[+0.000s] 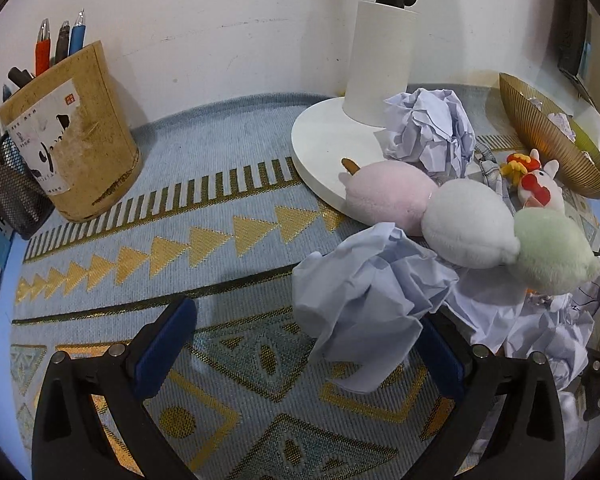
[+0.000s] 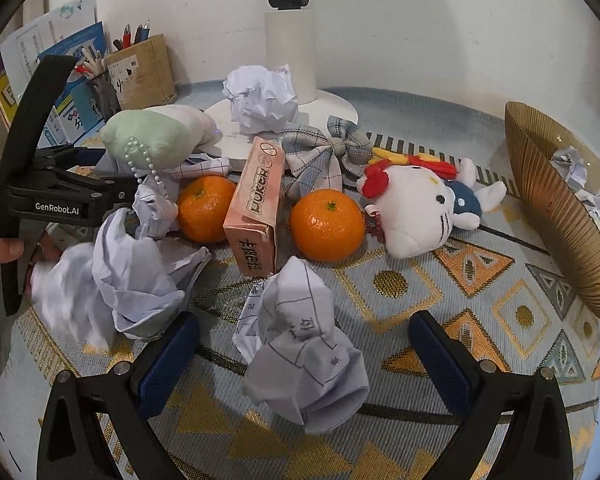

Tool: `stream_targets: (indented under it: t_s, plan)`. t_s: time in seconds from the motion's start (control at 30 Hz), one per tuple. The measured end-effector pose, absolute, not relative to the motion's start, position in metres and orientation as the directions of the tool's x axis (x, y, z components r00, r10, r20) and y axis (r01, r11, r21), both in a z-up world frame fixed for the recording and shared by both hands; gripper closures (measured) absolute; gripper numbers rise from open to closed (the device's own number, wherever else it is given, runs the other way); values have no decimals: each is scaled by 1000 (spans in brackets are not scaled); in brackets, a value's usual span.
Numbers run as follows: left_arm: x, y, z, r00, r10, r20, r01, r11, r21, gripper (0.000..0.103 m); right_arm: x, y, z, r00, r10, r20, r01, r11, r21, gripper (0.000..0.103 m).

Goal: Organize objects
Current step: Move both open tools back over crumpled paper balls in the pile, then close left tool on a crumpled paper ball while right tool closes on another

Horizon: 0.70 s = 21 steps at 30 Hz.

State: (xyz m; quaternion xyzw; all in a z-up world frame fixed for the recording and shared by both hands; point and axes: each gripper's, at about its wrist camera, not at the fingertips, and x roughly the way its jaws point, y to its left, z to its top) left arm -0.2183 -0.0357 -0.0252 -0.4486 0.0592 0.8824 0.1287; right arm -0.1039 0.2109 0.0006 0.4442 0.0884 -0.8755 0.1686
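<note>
My left gripper [image 1: 300, 346] is open and low over the mat. A crumpled pale paper ball [image 1: 364, 304] lies between its fingers, close to the right pad [image 1: 436, 356]. My right gripper [image 2: 306, 362] is open too, with a crumpled printed paper [image 2: 304, 352] resting on the mat between its blue pads, which stand apart from it. A further crumpled paper heap [image 2: 140, 272] lies to the left, and one more ball [image 2: 260, 98] sits on the lamp base. A three-ball plush in pink, white and green [image 1: 468, 224] lies just behind the left gripper's paper.
Two oranges [image 2: 206, 208] [image 2: 326, 224], a pink card box [image 2: 256, 204], a plaid bow [image 2: 324, 156] and a white cat plush [image 2: 416, 212] crowd the mat's middle. A gold ribbed bowl [image 2: 552, 208] holding paper balls stands right. A lamp base [image 1: 324, 148] and a pen holder [image 1: 72, 128] stand by the wall.
</note>
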Motion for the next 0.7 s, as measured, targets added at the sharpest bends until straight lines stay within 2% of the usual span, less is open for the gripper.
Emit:
stream_targets:
  t_s: [0.7]
  plan:
    - [-218, -34, -27, -565, 171, -807, -277, -961, -10, 0, -107, 206, 2, -551, -215, -806, 368, -930, -3, 0]
